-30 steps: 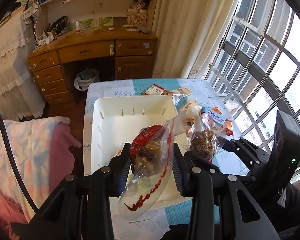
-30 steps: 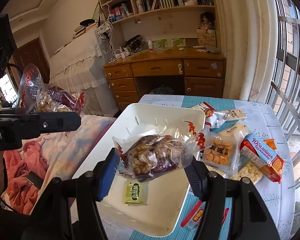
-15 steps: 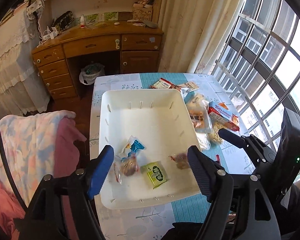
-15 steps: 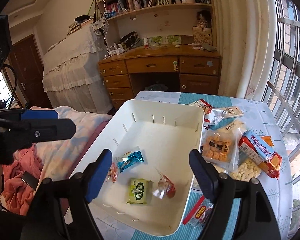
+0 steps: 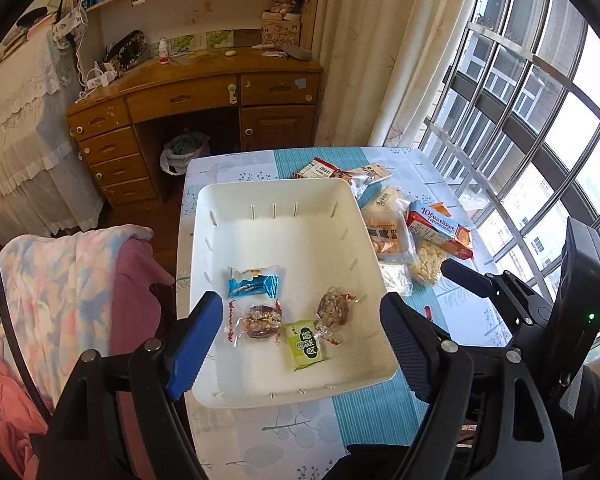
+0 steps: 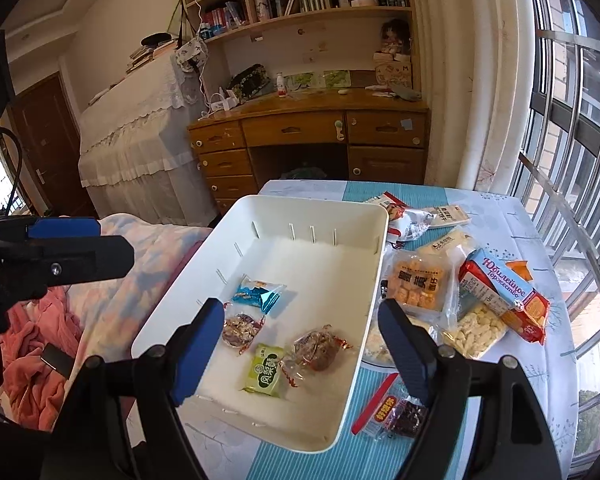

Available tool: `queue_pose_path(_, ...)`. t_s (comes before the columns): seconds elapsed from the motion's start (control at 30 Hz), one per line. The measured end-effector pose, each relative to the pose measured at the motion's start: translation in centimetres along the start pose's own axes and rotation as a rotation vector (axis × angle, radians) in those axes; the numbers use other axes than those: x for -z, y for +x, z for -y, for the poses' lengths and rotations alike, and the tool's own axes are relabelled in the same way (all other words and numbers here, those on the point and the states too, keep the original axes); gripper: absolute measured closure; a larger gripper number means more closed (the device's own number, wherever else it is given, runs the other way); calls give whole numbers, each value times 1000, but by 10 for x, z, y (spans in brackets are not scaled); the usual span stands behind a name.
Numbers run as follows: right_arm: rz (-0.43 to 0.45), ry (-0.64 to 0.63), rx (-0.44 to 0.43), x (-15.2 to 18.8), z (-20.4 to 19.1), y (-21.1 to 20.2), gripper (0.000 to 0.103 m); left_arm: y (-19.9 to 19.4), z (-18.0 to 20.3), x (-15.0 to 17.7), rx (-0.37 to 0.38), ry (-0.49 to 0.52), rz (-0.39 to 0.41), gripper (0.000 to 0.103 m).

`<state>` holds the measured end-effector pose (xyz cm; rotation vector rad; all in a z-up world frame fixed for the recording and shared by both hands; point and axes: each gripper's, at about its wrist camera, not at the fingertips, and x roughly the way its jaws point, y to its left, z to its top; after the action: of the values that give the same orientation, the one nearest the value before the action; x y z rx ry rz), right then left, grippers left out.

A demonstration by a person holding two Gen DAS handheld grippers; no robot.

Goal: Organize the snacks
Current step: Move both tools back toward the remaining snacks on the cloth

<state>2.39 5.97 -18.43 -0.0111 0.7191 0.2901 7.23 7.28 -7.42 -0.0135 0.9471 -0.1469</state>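
**Both grippers standing empty over the tray**

You are holding the left gripper with its jaws spread wide and nothing between them; they have just been opening further. The right gripper is likewise released and empty, its jaws having just been opening too. Both are hovering above the near end of the white tray, low in each frame.

Lying inside the tray, four small snacks are clustering toward its near end: a blue wrapped candy, a clear-wrapped nut cake with red print, a second clear-wrapped cake and a green packet, which is touching or overlapping the second cake's wrapper.

Right of the tray in the right wrist view, the waiting snacks are sitting on the tablecloth: an orange cracker bag, a red-and-blue biscuit pack overlapping a clear bag of pale pieces, and a red-labelled packet at lower centre, just beside the tray.

These look light and soft, with slick, crinkly film that is likely slipping under the pads. Consider pinching across the filled middle, not a loose sealed edge; the crackers and biscuits are probably crushing easily.

The right finger is covering part of the red-labelled packet, and a further pale pack beside the tray is too hidden to identify. Most label print is too small to read.
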Motion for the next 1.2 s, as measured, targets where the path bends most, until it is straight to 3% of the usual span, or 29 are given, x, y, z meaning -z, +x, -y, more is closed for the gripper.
queue_pose_path(0.67, -15, -14, 13, 9, 59, -29, 23, -8, 62, 0, -3, -17, 12, 20)
queue_pose_path(1.2, -89, -53, 9, 24, 119, -36, 23, 24, 114, 1, -2, -107, -28, 18)
